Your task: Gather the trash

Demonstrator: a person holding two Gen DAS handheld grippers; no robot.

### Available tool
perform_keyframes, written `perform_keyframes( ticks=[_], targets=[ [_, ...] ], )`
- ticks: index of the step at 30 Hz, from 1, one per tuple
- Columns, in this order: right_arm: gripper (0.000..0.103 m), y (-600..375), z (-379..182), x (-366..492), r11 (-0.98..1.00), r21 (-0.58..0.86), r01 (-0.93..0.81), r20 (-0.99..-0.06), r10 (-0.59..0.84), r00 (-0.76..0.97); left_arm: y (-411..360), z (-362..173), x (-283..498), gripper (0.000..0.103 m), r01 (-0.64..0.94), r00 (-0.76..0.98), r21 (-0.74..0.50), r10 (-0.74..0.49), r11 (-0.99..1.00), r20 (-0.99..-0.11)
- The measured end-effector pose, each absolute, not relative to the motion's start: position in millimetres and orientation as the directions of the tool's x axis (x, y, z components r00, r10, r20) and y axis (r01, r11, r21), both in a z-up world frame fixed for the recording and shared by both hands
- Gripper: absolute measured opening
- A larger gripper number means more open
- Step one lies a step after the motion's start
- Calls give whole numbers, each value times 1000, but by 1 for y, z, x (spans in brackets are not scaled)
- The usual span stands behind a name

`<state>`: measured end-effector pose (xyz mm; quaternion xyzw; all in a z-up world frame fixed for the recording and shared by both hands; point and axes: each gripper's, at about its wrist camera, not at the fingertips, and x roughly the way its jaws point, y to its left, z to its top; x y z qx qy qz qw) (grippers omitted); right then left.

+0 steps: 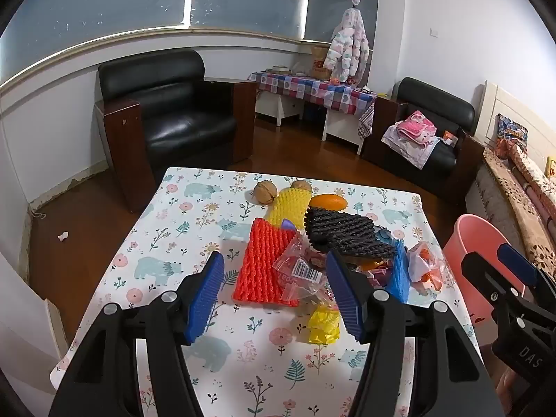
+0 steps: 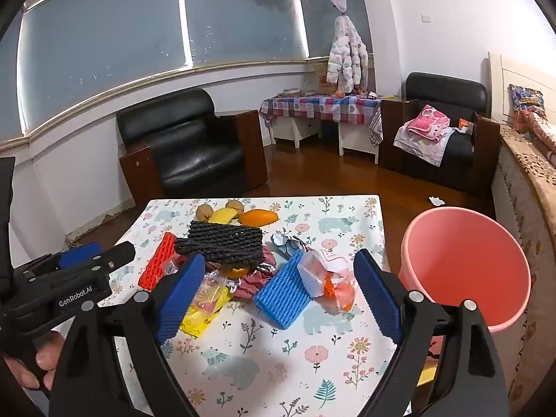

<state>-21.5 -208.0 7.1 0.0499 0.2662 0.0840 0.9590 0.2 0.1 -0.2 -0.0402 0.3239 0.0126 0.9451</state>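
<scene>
Up front in the left wrist view, the left gripper (image 1: 274, 288) hangs with jaws spread wide and empty above the floral counter (image 1: 166, 236), the trash pile just ahead: a red foam net (image 1: 264, 264), a barcoded clear wrapper (image 1: 302, 271) and a black foam net (image 1: 344, 232), with only a sliver of the pink bin (image 1: 476, 243) showing at the right. Meanwhile the right wrist view shows the right gripper (image 2: 278, 299) likewise wide open and empty, a blue foam net (image 2: 283, 290) and a crumpled orange-and-white bag (image 2: 330, 278) lying between its fingers, and the whole open mouth of the pink bin (image 2: 465, 267) beside the counter (image 2: 312, 365).
</scene>
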Motion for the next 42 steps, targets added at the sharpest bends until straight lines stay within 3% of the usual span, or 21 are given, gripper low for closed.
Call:
perform_keyframes(
  ticks=[42],
  targets=[
    [88,-212,5,-19,980,154,-127,-505,188,843,3,-2,0,61,-66,791,-62,14,996,-612]
  ],
)
